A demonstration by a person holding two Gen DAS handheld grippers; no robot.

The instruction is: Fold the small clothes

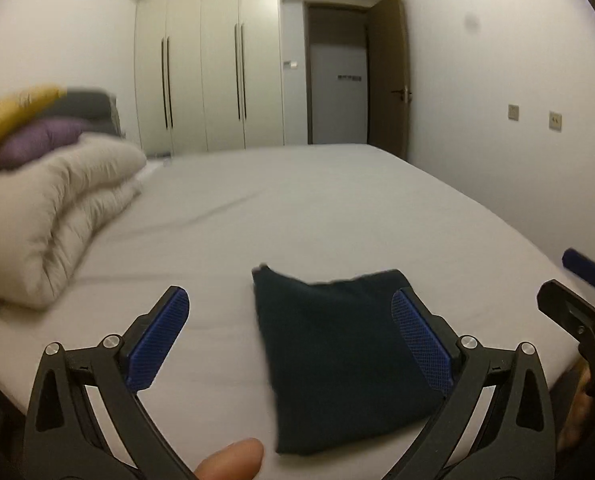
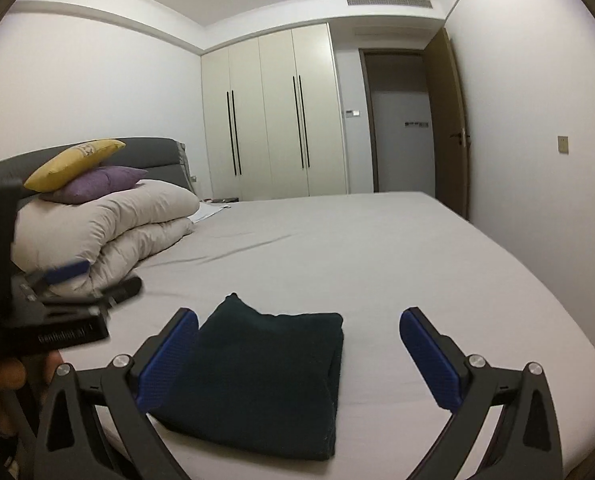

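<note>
To the far left of my left gripper [image 1: 289, 340], well beyond its tips, a folded beige duvet [image 1: 53, 216] is heaped on the bed [image 1: 337, 208], with a purple cushion [image 1: 37, 140] and a yellow cushion [image 1: 13, 112] stacked on top, both blurred in this view. My left gripper's jaws stand wide apart with nothing clamped between them. The blue pad of its left finger [image 1: 157, 344] hangs over bare sheet, and the right finger's pad [image 1: 421, 344] sits in front of the folded dark garment [image 1: 337, 360], which lies flat on the bed just ahead, toward the right half of the gap. A fingertip [image 1: 233, 460] of mine shows at the bottom edge.

From my right gripper [image 2: 297, 356] the same garment [image 2: 257, 380] lies ahead and to the left, its near left corner hidden behind my left finger's pad [image 2: 169, 360]. These jaws are spread wide too, gripping nothing. My right pad [image 2: 429, 360] is over plain sheet, well clear of the cloth. The other gripper [image 2: 57, 304] shows blurred at the left edge, and the wardrobe [image 2: 273, 112] stands far ahead past the bed
</note>
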